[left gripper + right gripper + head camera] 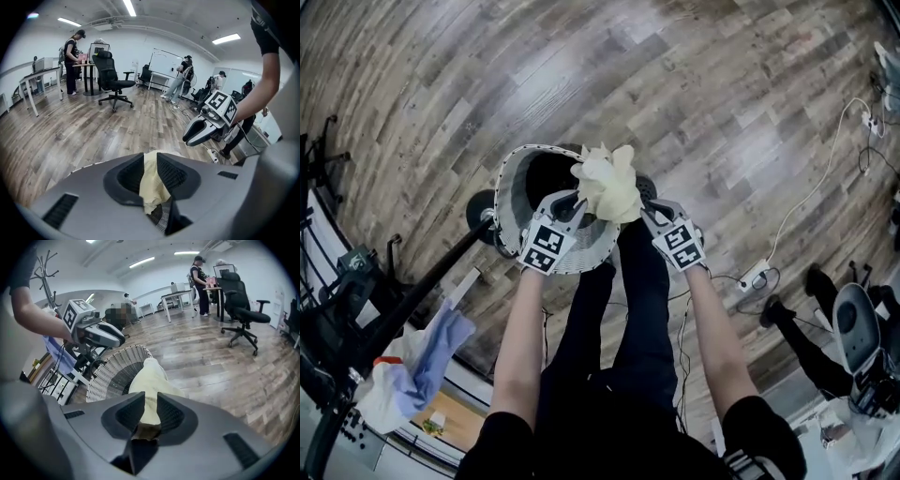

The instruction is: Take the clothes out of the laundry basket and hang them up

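A pale yellow garment (pixel 607 183) is bunched above the white perforated laundry basket (pixel 511 187), which stands on the wood floor in front of the person's legs. My left gripper (pixel 577 199) reaches it from the left and my right gripper (pixel 645 214) from the right. In the left gripper view the yellow cloth (pixel 152 183) lies in the gap between the parted jaws of the left gripper (pixel 150 164). In the right gripper view the cloth (pixel 147 380) runs out from between the parted jaws of the right gripper (pixel 150 401), over the basket (pixel 112 373).
A black stand leans at the left with a blue cloth (pixel 436 342) hung on it. A power strip (pixel 755 274) and its cable lie on the floor at the right. An office chair (pixel 110 75), desks and several people are farther off.
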A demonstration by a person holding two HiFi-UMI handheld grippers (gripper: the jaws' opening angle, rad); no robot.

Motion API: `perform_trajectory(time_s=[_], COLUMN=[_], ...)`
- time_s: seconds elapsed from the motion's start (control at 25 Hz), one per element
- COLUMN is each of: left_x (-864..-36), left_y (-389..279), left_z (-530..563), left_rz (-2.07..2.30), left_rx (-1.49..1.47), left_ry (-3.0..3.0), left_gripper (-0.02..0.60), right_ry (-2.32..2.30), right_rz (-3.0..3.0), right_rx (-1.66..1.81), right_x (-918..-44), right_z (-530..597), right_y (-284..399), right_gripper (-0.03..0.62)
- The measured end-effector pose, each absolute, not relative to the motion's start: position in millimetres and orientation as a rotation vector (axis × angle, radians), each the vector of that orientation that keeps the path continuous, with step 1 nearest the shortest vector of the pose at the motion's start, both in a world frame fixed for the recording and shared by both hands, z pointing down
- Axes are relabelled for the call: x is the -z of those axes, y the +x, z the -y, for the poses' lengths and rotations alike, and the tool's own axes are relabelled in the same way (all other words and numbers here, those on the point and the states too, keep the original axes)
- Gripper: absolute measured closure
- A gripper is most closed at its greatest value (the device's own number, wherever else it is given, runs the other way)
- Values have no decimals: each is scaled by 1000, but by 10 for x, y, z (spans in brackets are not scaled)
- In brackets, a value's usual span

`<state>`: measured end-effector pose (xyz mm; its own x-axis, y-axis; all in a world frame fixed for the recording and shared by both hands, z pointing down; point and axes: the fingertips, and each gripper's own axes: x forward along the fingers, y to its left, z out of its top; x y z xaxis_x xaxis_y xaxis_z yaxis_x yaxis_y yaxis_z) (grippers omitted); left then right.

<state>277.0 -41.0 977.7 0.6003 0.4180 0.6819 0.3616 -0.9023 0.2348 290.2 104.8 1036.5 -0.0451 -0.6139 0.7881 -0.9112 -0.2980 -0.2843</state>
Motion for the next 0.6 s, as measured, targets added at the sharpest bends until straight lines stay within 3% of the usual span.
perform_trajectory(time_s=[0.2, 0.6], left_x=[-10181, -10644], left_y=[2782, 2928], left_z=[306, 144], left_rz=[-793, -952], left_rx=[-1289, -1329], left_ry=[2758, 2796], left_gripper=[448, 415], right_ry=[1873, 1735], right_rz=[1648, 1743], right_rx=[-1227, -1126], right_x=[-10589, -10874], right_z=[-1010, -885], right_y=[2892, 2802], right_gripper=[473, 465])
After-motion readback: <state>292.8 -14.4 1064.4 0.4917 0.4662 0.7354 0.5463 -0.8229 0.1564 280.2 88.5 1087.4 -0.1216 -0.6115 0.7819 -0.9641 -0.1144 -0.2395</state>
